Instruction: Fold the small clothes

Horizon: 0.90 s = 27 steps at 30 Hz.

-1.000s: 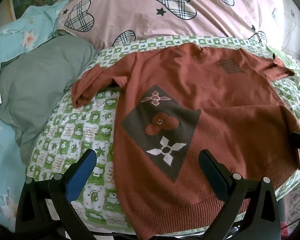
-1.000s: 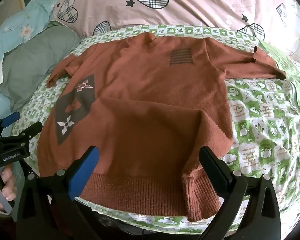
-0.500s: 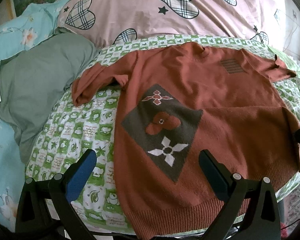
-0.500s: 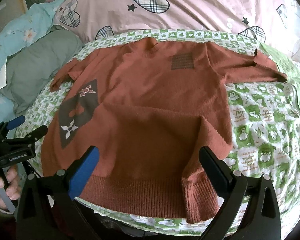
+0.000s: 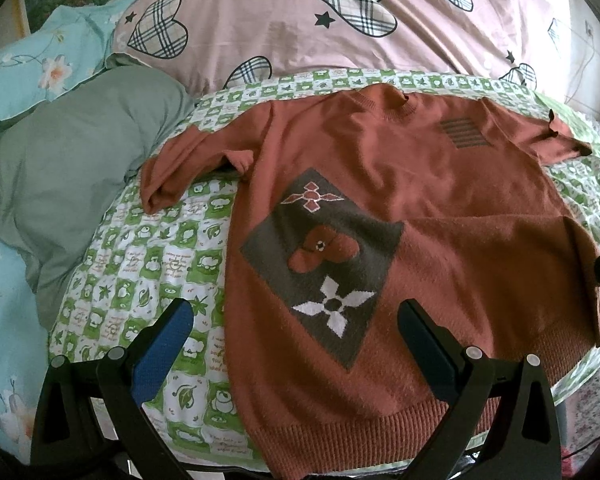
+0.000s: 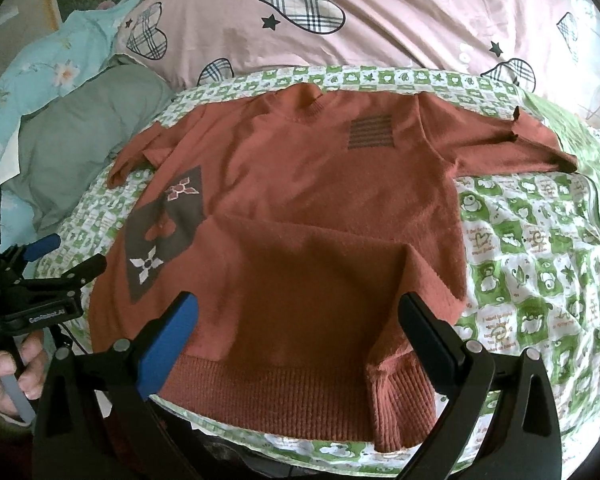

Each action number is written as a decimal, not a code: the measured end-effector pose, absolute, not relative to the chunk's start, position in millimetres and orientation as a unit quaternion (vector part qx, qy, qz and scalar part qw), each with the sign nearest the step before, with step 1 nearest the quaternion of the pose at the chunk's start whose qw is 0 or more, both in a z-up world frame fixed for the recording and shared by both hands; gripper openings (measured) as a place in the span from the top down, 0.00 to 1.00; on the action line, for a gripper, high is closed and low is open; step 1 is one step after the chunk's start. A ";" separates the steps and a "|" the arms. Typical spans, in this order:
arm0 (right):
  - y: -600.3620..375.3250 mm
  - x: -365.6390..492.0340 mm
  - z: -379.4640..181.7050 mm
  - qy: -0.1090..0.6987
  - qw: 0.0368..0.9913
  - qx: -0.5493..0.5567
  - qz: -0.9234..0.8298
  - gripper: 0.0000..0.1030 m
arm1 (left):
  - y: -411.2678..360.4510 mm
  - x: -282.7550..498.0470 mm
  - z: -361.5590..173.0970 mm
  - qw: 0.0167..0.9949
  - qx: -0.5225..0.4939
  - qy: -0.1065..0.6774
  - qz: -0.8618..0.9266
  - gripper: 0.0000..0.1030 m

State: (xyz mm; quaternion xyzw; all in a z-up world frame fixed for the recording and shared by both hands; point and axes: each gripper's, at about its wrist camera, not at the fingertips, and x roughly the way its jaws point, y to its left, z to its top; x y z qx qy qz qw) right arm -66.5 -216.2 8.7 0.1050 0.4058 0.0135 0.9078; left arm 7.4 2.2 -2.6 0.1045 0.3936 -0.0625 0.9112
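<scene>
The left gripper (image 5: 292,330) hangs with its fingers spread wide and nothing between them, over the near hem of a rust-orange knitted sweater (image 5: 440,208). The right gripper (image 6: 296,320) is likewise spread and empty, above the ribbed hem. Just ahead of the right gripper the sweater's lower right part lies folded over on itself. Ahead of the left gripper sits the sweater's dark diamond patch with flowers (image 5: 324,260). The sweater lies flat on a green-and-white checked quilt (image 6: 520,264), sleeves out to both sides. Left of it rests a grey-green pillow (image 5: 80,168); farthest off, a pink duvet with plaid hearts (image 5: 340,24).
</scene>
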 end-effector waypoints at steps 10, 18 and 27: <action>-222.6 -66.6 11.2 0.393 0.913 0.111 0.014 0.03 | 1.4 9.6 -2.6 0.908 0.099 0.402 -0.067 0.01; -222.4 -62.6 7.5 0.398 0.911 0.104 0.013 0.03 | -5.5 15.0 -5.5 0.907 0.124 0.397 -0.059 0.01; -235.1 -59.2 0.4 0.390 0.913 0.116 0.008 0.04 | -8.8 24.3 -11.4 0.902 0.110 0.408 -0.091 0.01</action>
